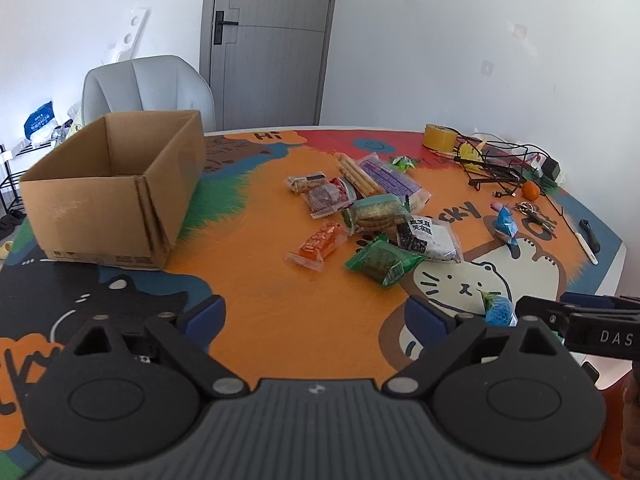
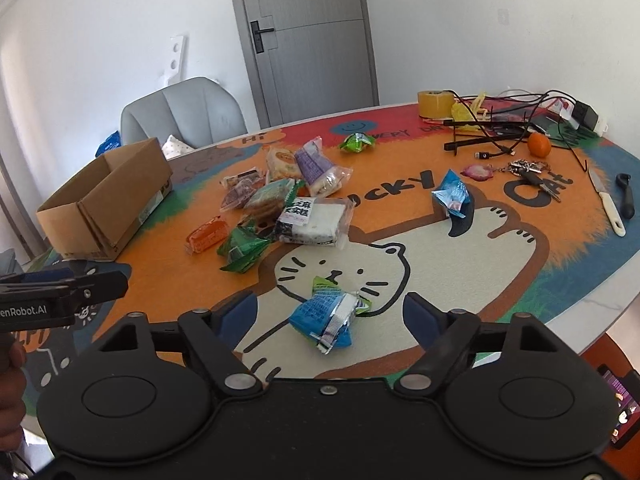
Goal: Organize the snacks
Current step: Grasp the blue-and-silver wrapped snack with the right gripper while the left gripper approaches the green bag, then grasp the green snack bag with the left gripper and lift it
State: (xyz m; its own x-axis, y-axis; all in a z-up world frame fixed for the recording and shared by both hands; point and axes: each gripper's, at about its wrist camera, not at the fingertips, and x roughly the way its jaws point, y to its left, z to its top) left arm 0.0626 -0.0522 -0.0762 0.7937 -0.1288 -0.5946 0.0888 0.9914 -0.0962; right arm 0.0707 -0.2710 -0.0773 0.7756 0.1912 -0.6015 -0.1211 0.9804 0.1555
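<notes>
the blue snack packet (image 2: 326,318) lies on the near counter (image 2: 460,248) between our right gripper (image 2: 330,314) jaws, spread wide. we should close on its puffed middle, not the crinkled end, then carry it to the far-left cardboard box (image 1: 112,188); left gripper (image 1: 316,316) wide, empty.

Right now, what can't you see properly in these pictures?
- Cardboard box floor: left wrist view, near wall hides it; right wrist view, too shallow an angle.
- Blue snack packet: left wrist view, the left gripper finger covers its lower part.
- Lower snacks in the snack pile: both views, packets on top cover them.
</notes>
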